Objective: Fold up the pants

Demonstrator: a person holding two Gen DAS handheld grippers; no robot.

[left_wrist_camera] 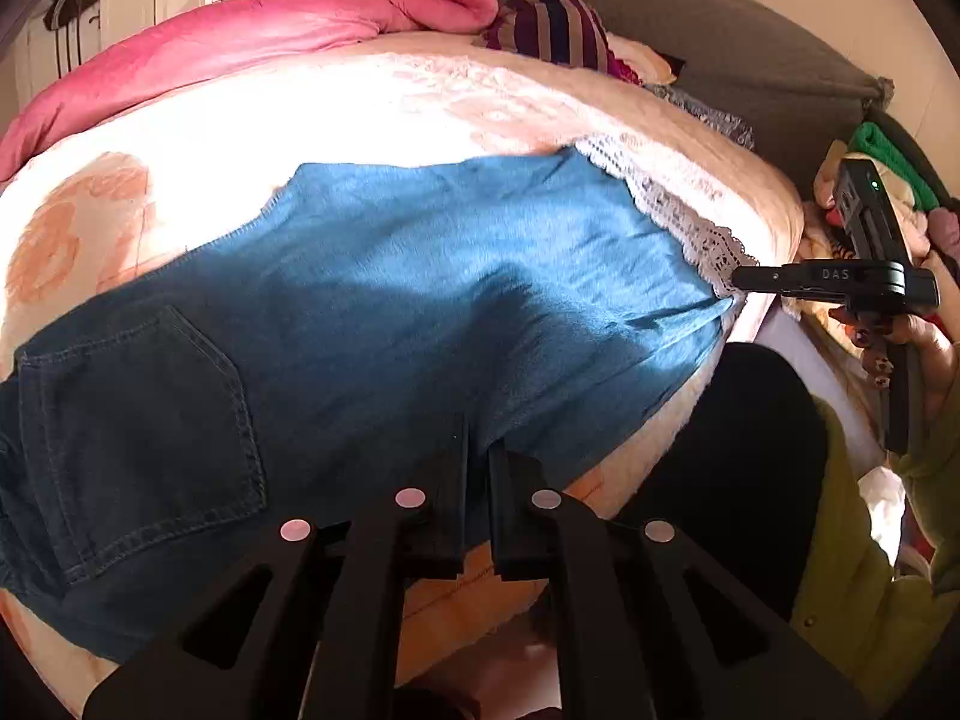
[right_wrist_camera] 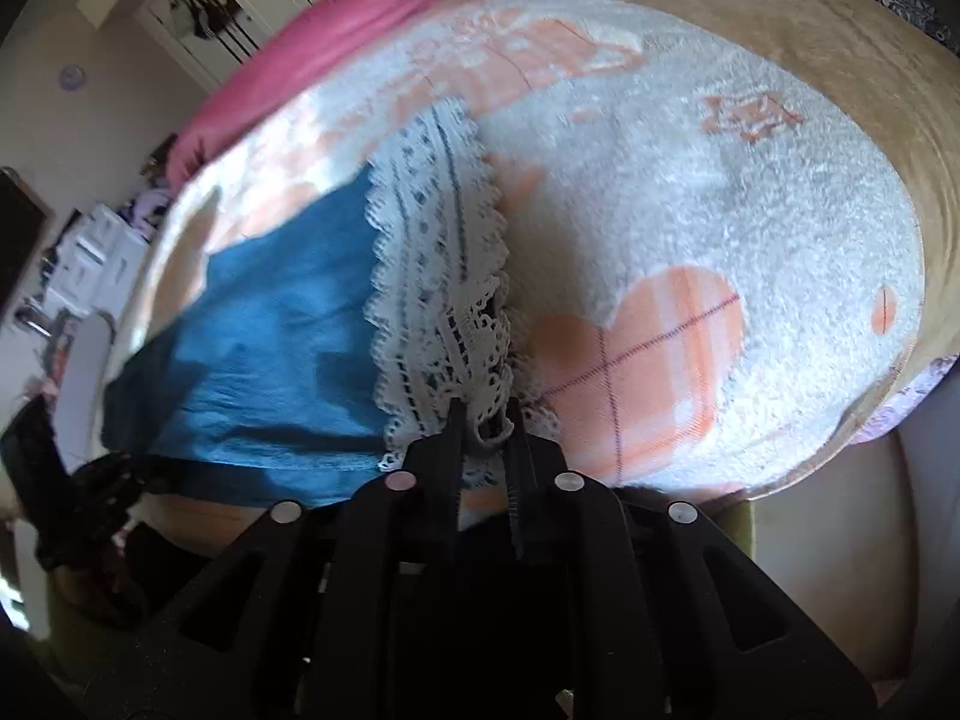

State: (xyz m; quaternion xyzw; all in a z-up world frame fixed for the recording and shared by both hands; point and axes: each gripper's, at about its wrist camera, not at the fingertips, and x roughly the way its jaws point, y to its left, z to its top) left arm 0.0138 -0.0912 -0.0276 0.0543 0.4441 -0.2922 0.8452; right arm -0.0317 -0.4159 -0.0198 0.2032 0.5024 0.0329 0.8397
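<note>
Blue denim pants point(left_wrist_camera: 420, 276) lie flat across the bed, back pocket point(left_wrist_camera: 138, 432) at the left, white lace hem point(left_wrist_camera: 690, 222) at the right. My left gripper point(left_wrist_camera: 479, 450) is shut on the near edge of the denim, about mid-leg. In the same view my right gripper point(left_wrist_camera: 739, 279) reaches in from the right, its tips at the lace hem. In the right wrist view the pants point(right_wrist_camera: 270, 330) stretch away to the left, and my right gripper point(right_wrist_camera: 486, 417) pinches a bunched fold of the lace hem point(right_wrist_camera: 438, 276) near the bed's edge.
The bed carries a fluffy white blanket with orange hearts point(right_wrist_camera: 690, 210). A pink quilt point(left_wrist_camera: 252, 30) and a striped cushion point(left_wrist_camera: 552, 24) lie at the far side. A grey headboard point(left_wrist_camera: 720, 48) and piled clothes point(left_wrist_camera: 888, 168) sit right. A person's hand point(left_wrist_camera: 924, 348) holds the right gripper.
</note>
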